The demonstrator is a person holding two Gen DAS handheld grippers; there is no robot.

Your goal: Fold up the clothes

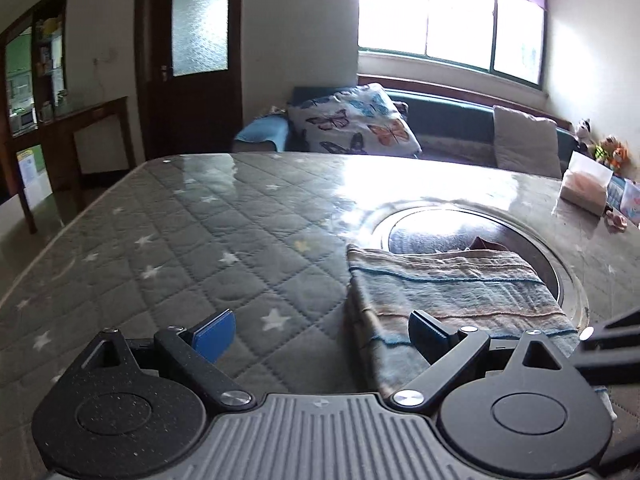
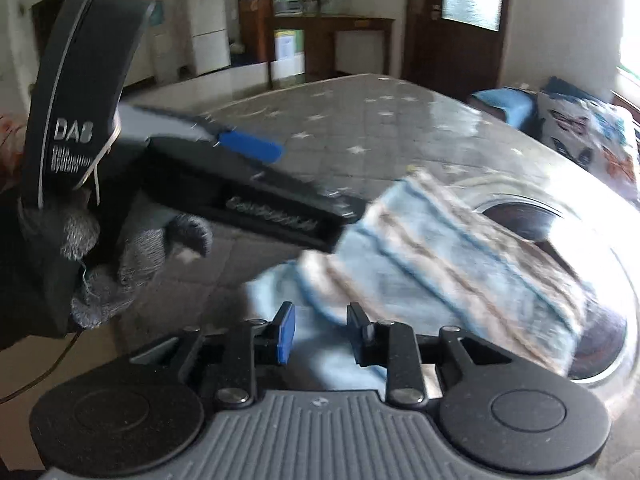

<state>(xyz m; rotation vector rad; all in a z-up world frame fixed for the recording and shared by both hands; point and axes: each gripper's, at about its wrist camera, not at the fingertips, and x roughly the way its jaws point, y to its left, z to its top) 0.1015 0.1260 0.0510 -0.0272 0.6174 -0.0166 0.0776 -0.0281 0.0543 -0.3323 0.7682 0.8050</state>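
Mostly soft striped fleece cloth (image 1: 452, 300), folded, on quilted star-print tbl cover (image 1: 192, 248).

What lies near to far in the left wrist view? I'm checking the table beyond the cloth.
Left gripper → striped cloth → round inset in the table → butterfly pillow → window.

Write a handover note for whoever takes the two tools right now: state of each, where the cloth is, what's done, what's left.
Left tool: open, holding nothing, at the near left edge of the striped cloth.
Right tool: jaws partly apart, cloth lying under them, none clamped as far as the blurred view shows.
Cloth: folded over on the quilted star table cover, partly over the round inset.
Done: at least one fold.
Left: probably another fold, then smoothing.
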